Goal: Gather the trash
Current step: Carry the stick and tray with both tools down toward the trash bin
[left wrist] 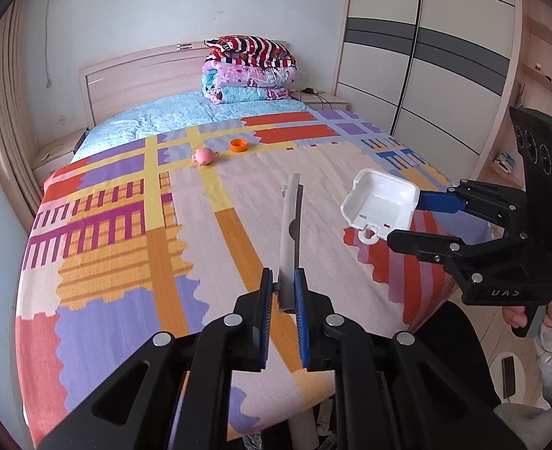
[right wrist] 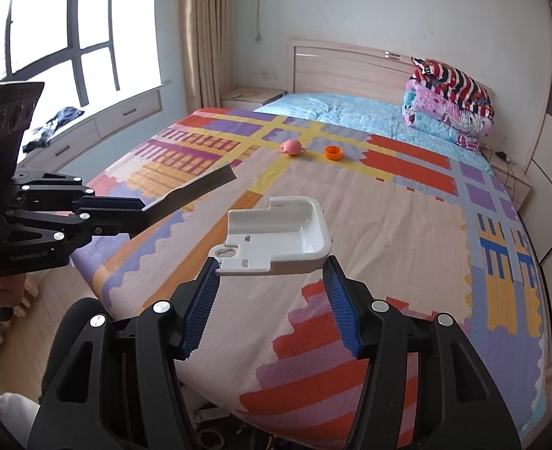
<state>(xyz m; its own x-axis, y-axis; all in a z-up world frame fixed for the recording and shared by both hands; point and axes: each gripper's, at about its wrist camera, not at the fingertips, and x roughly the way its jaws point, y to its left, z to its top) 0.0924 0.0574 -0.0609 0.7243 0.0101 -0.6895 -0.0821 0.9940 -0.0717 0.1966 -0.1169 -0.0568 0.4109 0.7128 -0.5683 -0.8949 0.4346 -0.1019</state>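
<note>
Left wrist view: left gripper (left wrist: 285, 292) has its jaws pinched tight on a thin grey scraper (left wrist: 290, 232), blade standing on edge and pointing out over the bed (left wrist: 107, 262). Right gripper (left wrist: 407, 221) shows at the right edge, a hand (left wrist: 527, 311) on its grip.

Right wrist view: right gripper (right wrist: 272, 277) has its jaws set about half wide, holding a white dustpan (right wrist: 279, 240) by its two sides, open tray up and roughly level, above the near part of the bed. Left gripper (right wrist: 141, 213) comes in from the left with the scraper (right wrist: 197, 191) slanting up toward the middle.

Trash: orange cap (left wrist: 239, 145) and a small pink toy (left wrist: 203, 156) lie near each other on the bedspread, well beyond both tools, short of the blue sheet. Folded quilts (left wrist: 249, 71) are stacked at the headboard. Nothing in the dustpan yet.

Step in hand, as I judge it: carry both tools up the bed to the cap.

Notes for doing it well:
- Set the dustpan's open lip down on the spread just beside the cap, mouth facing it.
- Bring the scraper down on the far side and sweep toward the pan.
- Soft fabric may bunch under the blade; press lightly.
- Cap could roll; keep the sweep short.
- Whether the toy counts as trash I cannot tell.
</note>
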